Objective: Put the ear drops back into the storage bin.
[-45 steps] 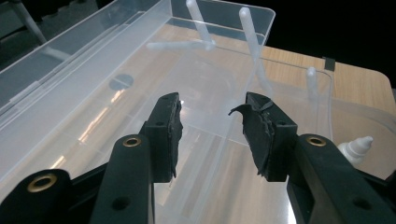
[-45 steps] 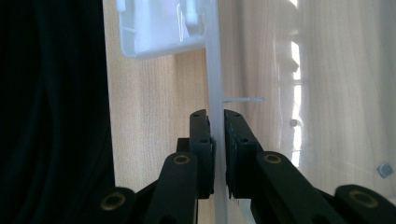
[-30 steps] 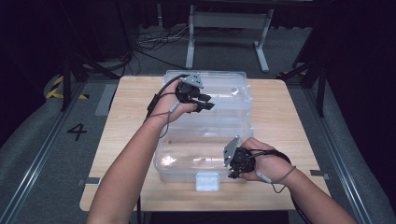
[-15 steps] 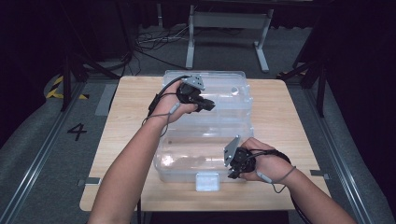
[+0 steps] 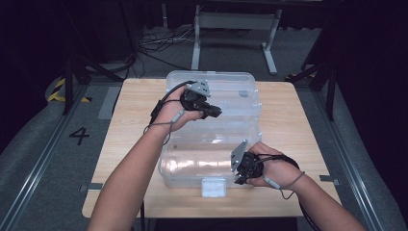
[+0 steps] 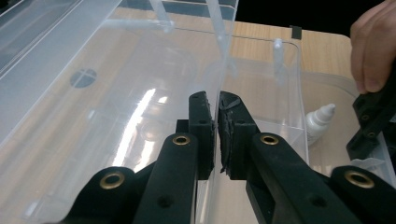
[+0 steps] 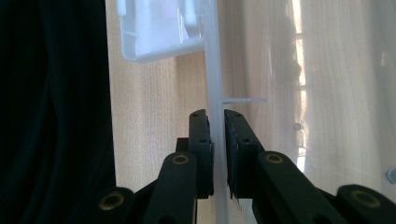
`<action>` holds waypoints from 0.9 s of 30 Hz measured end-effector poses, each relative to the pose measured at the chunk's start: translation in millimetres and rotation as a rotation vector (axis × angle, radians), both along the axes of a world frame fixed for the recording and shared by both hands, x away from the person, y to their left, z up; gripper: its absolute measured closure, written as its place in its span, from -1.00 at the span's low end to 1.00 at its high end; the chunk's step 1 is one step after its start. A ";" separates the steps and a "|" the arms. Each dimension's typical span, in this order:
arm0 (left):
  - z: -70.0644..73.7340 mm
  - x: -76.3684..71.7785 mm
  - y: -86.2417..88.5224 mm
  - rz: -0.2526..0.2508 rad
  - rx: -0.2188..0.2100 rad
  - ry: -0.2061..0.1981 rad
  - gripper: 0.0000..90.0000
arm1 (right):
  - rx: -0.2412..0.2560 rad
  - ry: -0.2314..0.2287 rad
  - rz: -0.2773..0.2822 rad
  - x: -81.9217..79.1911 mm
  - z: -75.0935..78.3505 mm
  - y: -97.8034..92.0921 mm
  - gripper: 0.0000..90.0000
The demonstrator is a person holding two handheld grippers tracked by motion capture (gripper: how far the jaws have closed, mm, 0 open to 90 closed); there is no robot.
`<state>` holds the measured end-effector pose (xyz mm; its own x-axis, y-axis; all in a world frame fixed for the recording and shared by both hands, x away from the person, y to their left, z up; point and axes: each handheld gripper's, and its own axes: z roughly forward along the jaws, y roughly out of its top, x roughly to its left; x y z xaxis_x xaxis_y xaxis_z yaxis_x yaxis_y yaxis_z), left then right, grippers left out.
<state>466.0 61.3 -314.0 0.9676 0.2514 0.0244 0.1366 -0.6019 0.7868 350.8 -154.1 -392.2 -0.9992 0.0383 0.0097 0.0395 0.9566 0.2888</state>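
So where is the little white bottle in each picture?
High view: too small and blurred to pick out inside the clear box.
Left gripper view: little white bottle stands at the right, inside the box, past the clear wall that the left hand-held gripper pinches.
Right gripper view: not in it.
Shared landmark: the wooden table.

Wooden table [image 5: 125, 125], perhaps a dropper bottle [image 6: 320, 122]

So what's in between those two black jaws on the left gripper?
In the left gripper view, a thin clear wall of the plastic box stands clamped between the jaws of the left gripper.
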 end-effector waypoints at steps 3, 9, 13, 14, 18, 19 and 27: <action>0.9 -6.9 0.0 0.004 -0.003 -0.002 0.88 | 0.003 0.000 -0.005 -0.1 -1.1 0.4 0.83; 1.5 -16.5 -0.7 0.012 -0.003 -0.017 0.87 | 0.009 -0.003 0.000 0.4 -2.2 -0.3 0.82; 1.4 -22.2 -0.1 0.013 -0.004 -0.025 0.87 | 0.007 -0.002 0.005 0.4 -2.1 -0.6 0.82; 1.6 -23.4 0.1 0.012 -0.004 -0.022 0.87 | 0.007 -0.001 0.005 0.3 -2.1 -0.6 0.83; 1.8 -27.3 0.4 0.008 -0.007 -0.019 0.87 | 0.006 -0.004 0.006 0.1 -2.1 -0.6 0.83; 1.8 -28.6 0.6 0.008 -0.006 -0.017 0.87 | 0.007 -0.004 0.005 0.0 -2.2 -0.7 0.83; 1.8 -37.3 1.3 0.007 -0.005 -0.010 0.88 | 0.012 -0.027 -0.009 -3.2 -2.9 -0.9 0.83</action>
<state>428.7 62.6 -312.2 0.9654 0.2587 0.0331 0.1327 -0.5967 0.7914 347.6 -155.0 -395.1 -0.9987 0.0473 -0.0166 0.0402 0.9527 0.3012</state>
